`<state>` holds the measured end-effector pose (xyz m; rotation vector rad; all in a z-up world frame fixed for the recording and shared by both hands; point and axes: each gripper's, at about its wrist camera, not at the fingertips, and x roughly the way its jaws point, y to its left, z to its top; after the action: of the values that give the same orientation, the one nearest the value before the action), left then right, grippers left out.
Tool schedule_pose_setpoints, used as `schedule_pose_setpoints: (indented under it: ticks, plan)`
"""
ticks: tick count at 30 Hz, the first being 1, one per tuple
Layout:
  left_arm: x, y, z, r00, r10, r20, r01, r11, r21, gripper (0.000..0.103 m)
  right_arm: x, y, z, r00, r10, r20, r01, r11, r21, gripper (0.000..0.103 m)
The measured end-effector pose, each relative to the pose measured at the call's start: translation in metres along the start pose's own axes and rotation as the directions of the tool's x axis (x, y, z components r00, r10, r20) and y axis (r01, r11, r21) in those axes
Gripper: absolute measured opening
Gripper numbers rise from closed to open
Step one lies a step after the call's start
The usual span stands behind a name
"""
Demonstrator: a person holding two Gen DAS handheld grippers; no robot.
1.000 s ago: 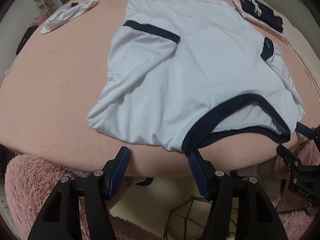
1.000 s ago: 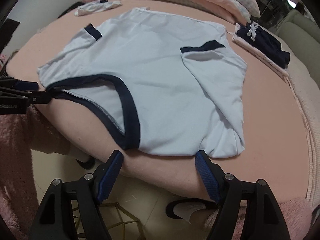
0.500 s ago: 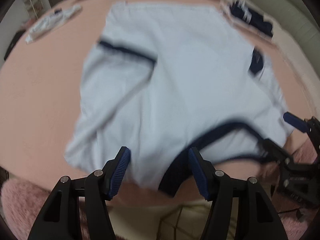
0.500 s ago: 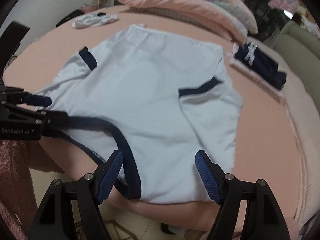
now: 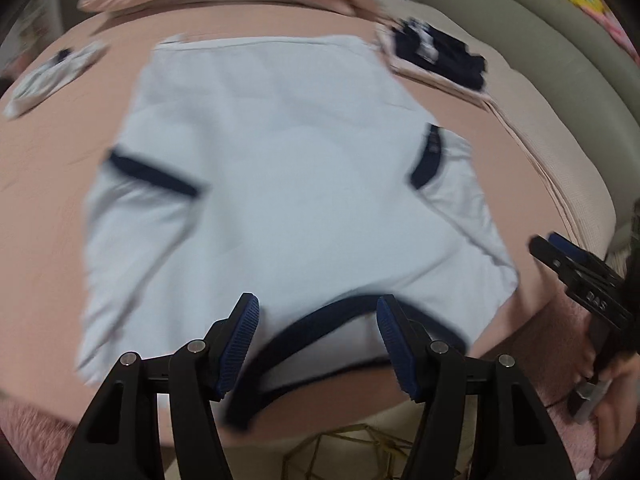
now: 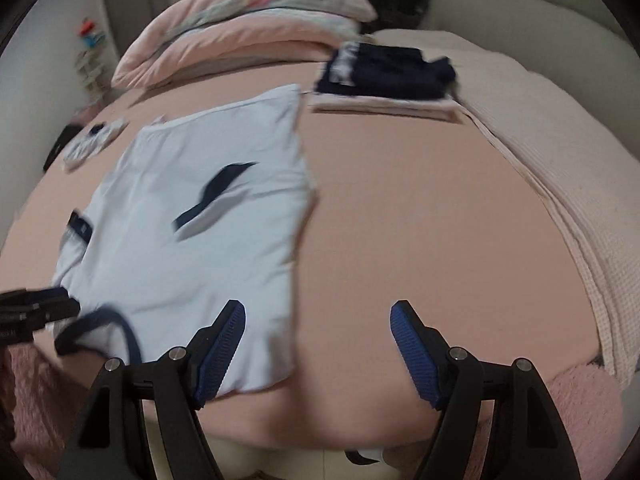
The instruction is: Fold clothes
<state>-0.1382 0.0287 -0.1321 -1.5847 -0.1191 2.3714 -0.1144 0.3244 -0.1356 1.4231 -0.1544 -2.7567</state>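
Note:
A pale blue T-shirt (image 5: pixel 288 184) with navy trim lies flat on the pink bed, both sleeves folded in over the body and its navy collar (image 5: pixel 320 320) at the near edge. My left gripper (image 5: pixel 318 344) is open and empty, hovering over the collar. My right gripper (image 6: pixel 318 344) is open and empty at the near bed edge, just right of the shirt (image 6: pixel 200 232). It also shows at the right of the left wrist view (image 5: pixel 576 276). The left gripper shows at the left edge of the right wrist view (image 6: pixel 36 308).
A folded navy garment (image 6: pixel 384 68) lies on a pink folded cloth at the far right of the bed. A small white garment (image 5: pixel 52 72) lies far left. Pink pillows (image 6: pixel 240 36) sit at the head. A beige blanket (image 6: pixel 560 184) covers the right side.
Both grippers have risen and moved in over the bed. The right one has swung to the right, off the shirt's shoulder. The shirt lies as before.

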Motion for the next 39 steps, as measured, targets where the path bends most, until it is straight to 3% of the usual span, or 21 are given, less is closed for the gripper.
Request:
schedule_pose_setpoints:
  ticks: [4, 7, 9, 10, 11, 12, 15, 18, 20, 22, 24, 27, 31, 33, 34, 37, 39]
  plan:
    - [0.021, -0.049, 0.015, 0.999, -0.022, 0.036, 0.02, 0.998, 0.062, 0.059, 0.018, -0.013, -0.006, 0.999, 0.03, -0.035, -0.028, 0.999, 0.035, 0.075]
    - [0.044, -0.075, 0.039, 0.998, -0.04, 0.043, 0.036, 0.995, 0.091, 0.059, 0.03, -0.002, -0.013, 0.995, 0.007, -0.104, -0.011, 0.999, -0.033, 0.075]
    - [0.058, -0.086, 0.047, 1.0, -0.003, 0.017, 0.0, 0.992, 0.124, 0.059, 0.033, 0.002, -0.019, 0.99, -0.032, -0.135, 0.023, 0.997, -0.071, 0.075]
    - [0.065, -0.089, 0.048, 0.998, 0.067, -0.001, -0.066, 0.987, 0.147, 0.059, 0.032, 0.0, -0.02, 0.988, -0.041, -0.149, 0.032, 0.997, -0.067, 0.075]
    - [0.071, -0.089, 0.049, 0.991, 0.136, -0.012, -0.132, 0.979, 0.157, 0.059, 0.031, -0.002, -0.022, 0.985, -0.051, -0.163, 0.041, 0.997, -0.062, 0.075]
    - [0.066, -0.085, 0.049, 0.989, 0.148, 0.009, -0.148, 0.98, 0.137, 0.059, 0.028, -0.005, -0.022, 0.983, -0.049, -0.174, 0.04, 0.998, -0.053, 0.075]
    - [0.036, -0.071, 0.053, 0.986, 0.115, 0.124, -0.121, 0.992, 0.039, 0.059, 0.017, -0.011, -0.013, 0.987, 0.017, -0.162, -0.021, 1.0, -0.021, 0.075]
    - [0.039, -0.072, 0.07, 0.982, 0.098, 0.16, -0.105, 0.994, 0.04, 0.059, 0.021, -0.001, 0.012, 0.993, 0.016, -0.117, -0.026, 0.996, -0.087, 0.075]
    - [0.059, -0.073, 0.079, 0.986, 0.13, 0.108, -0.136, 0.989, 0.05, 0.059, 0.035, 0.011, 0.028, 0.993, 0.005, -0.114, -0.022, 0.989, -0.143, 0.075]
    - [0.078, -0.064, 0.081, 0.978, 0.205, 0.038, -0.207, 0.977, 0.048, 0.059, 0.059, 0.022, 0.035, 0.984, 0.024, -0.177, -0.056, 0.983, -0.176, 0.075]
    - [0.077, -0.047, 0.077, 0.972, 0.231, 0.036, -0.231, 0.973, -0.007, 0.059, 0.073, 0.029, 0.027, 0.976, -0.01, -0.217, -0.041, 0.972, -0.232, 0.075]
    - [0.062, -0.024, 0.072, 0.984, 0.157, 0.085, -0.148, 0.984, -0.099, 0.059, 0.063, 0.026, 0.015, 0.984, -0.016, -0.179, -0.027, 0.972, -0.234, 0.077]
    - [0.052, -0.042, 0.082, 0.986, 0.001, 0.166, 0.003, 1.0, -0.023, 0.059, 0.052, 0.019, 0.024, 0.989, 0.064, -0.13, -0.082, 0.987, -0.139, 0.076]
    - [0.062, -0.055, 0.085, 0.985, -0.065, 0.161, 0.066, 0.998, 0.004, 0.059, 0.056, 0.025, 0.042, 0.991, 0.076, -0.109, -0.091, 0.987, -0.133, 0.076]
    - [0.071, -0.059, 0.085, 0.986, -0.08, 0.144, 0.08, 0.997, 0.002, 0.059, 0.057, 0.027, 0.051, 0.992, 0.082, -0.098, -0.095, 0.987, -0.13, 0.076]
    - [0.1, -0.057, 0.075, 0.999, 0.028, 0.028, -0.027, 0.999, -0.018, 0.06, 0.073, 0.034, 0.066, 0.989, 0.078, -0.125, -0.095, 0.986, -0.138, 0.076]
    - [0.085, -0.054, 0.069, 0.998, 0.01, 0.069, -0.008, 1.0, -0.021, 0.059, 0.084, 0.034, 0.058, 0.984, 0.048, -0.17, -0.074, 0.986, -0.147, 0.076]
